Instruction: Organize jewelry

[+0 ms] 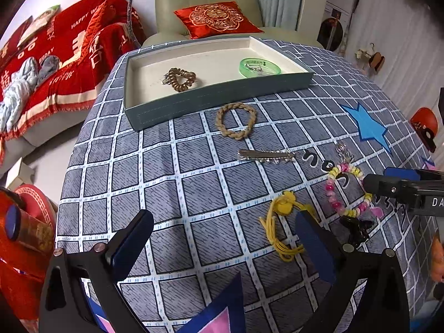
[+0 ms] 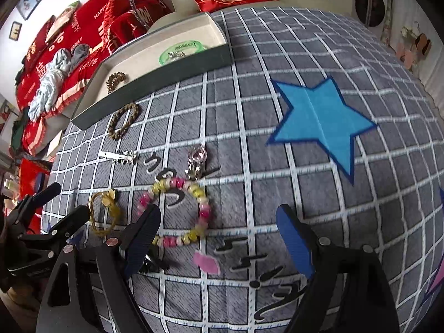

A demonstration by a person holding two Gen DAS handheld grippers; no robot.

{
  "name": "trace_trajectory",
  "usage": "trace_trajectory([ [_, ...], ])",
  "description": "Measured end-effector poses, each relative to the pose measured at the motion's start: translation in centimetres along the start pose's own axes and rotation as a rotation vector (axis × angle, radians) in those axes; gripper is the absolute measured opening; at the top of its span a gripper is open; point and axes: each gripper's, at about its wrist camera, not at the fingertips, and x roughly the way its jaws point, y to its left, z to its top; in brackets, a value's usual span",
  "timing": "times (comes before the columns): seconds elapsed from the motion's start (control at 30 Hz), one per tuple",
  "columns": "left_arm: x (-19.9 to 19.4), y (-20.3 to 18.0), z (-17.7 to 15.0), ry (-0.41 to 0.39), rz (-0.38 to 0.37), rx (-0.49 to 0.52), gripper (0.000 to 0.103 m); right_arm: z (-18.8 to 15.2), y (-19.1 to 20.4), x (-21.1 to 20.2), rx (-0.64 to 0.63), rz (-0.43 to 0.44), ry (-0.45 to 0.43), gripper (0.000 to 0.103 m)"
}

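A grey box tray [image 1: 219, 98] [image 2: 155, 83] holds a brown spiral hair tie [image 1: 179, 78] [image 2: 116, 80] and a green bangle [image 1: 259, 67] [image 2: 181, 50]. On the checked cloth lie a braided brown hair tie [image 1: 236, 120] [image 2: 123, 120], a silver hair clip [image 1: 266, 156] [image 2: 119, 156], a pink-yellow bead bracelet [image 1: 347, 191] [image 2: 177, 211], a yellow cord tie [image 1: 280, 222] [image 2: 105, 212], a clear pink charm [image 2: 197, 156] and a black clip [image 1: 356, 229]. My left gripper [image 1: 224, 247] is open, its right finger beside the yellow tie. My right gripper [image 2: 219, 241] is open over the bracelet's near side.
A blue star patch [image 1: 367, 129] [image 2: 319, 122] is sewn on the cloth at the right. A pink patch [image 2: 206, 262] lies near the bracelet. A red-covered sofa [image 1: 63, 63] and an armchair with a red cushion [image 1: 216, 19] stand beyond the table.
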Motion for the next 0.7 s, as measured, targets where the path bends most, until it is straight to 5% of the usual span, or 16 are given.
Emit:
trace_trajectory([
  [0.3, 1.0, -1.2, 0.1, 0.023, 0.002, 0.042, 0.100, -0.2, 0.6, 0.0, -0.033, -0.037, -0.021, 0.087],
  [0.43, 1.6, -1.7, 0.1, 0.042, -0.006, 0.066, 0.088, -0.2, 1.6, -0.1, -0.077, -0.058, -0.032, 0.081],
  [0.6, 1.4, -2.4, 0.1, 0.034, -0.025, 0.086, 0.072, -0.5, 3.1, 0.5, -0.152, -0.114, -0.031, 0.058],
  [0.7, 1.1, -2.8, 0.0, 0.022, -0.040, 0.108, 0.044, -0.8, 4.0, 0.6, -0.204, -0.144, -0.032, 0.048],
])
